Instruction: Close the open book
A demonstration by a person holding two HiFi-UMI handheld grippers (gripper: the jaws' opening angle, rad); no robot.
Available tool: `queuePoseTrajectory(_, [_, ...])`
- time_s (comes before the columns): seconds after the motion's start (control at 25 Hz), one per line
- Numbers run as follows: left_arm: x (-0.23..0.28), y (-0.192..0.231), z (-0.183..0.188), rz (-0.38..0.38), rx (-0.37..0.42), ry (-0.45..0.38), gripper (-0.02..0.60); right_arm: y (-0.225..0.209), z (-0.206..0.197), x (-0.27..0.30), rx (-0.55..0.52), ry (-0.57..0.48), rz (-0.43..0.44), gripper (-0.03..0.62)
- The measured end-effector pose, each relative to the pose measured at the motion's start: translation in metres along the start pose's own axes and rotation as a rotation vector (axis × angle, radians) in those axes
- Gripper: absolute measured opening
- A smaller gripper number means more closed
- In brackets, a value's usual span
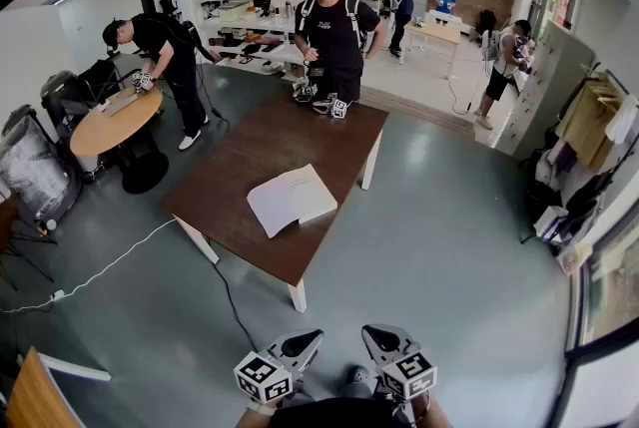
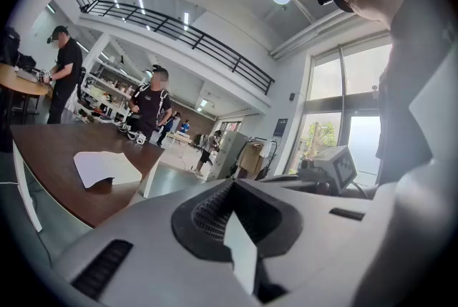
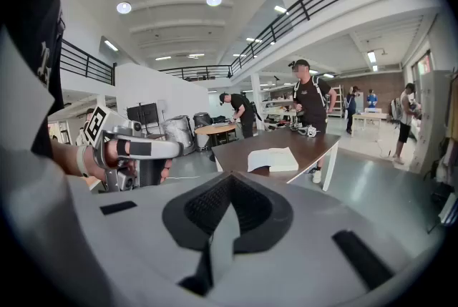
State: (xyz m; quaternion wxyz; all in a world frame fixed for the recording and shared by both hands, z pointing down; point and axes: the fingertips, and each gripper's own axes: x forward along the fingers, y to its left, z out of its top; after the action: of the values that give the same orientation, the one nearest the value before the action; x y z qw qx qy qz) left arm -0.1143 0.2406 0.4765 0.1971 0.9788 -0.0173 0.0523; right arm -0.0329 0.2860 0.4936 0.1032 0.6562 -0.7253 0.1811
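At the near end of the brown table (image 1: 245, 152), close to its right long edge, the book (image 1: 291, 199) lies open with its white pages facing up. Nothing touches it. Both tools are low in the head view, close to the person's body and well apart from the table, over the grey floor (image 1: 449, 246).

The left tool (image 1: 298, 347) points forward and slightly right. In its own view the jaws are closed together with nothing between them, and the book (image 2: 106, 167) shows far off to the left on the table top (image 2: 50, 144). The right tool (image 1: 379, 340) sits just beside it, tips angled a little left. Its jaws are likewise pressed together and empty, and its view has the book (image 3: 273, 159) lying ahead on the table (image 3: 318, 144).

A person in black (image 1: 332, 27) stands at the table's far end, with a pair of marker-cube devices (image 1: 321, 101) resting by the far edge. Off the left side, another person (image 1: 165, 57) bends over a round wooden table (image 1: 112, 125). A white cable (image 1: 100, 268) runs across the floor from near the table's near-left leg.
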Motion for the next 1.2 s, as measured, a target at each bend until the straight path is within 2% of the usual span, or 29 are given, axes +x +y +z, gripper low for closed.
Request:
queuePoseTrajectory(0.24, [0.009,0.003,0.005,-0.007,0.007,-0.002,0.003,-0.006,0.003,-0.001,0.008,-0.012,-0.006,-0.013])
queuePoseTrajectory(0.52, [0.024,-0.018,-0.004,-0.065,0.013,0.019,0.003,-0.028,-0.002,-0.013,0.03,-0.008,-0.064,-0.014])
queuePoseTrajectory(0.72, [0.022,-0.013,-0.004,-0.056,0.013,0.024,0.003,-0.025,-0.001,-0.015,0.039,-0.002,-0.081,-0.014])
queuePoseTrajectory(1.0, [0.03,-0.011,-0.008,-0.064,0.004,0.046,0.003,-0.041,-0.02,-0.019,0.043,-0.005,-0.083,-0.013])
queuePoseTrajectory(1.2, [0.036,-0.019,-0.009,-0.09,0.004,0.058,0.003,-0.049,-0.018,-0.021,0.042,-0.01,-0.095,-0.014])
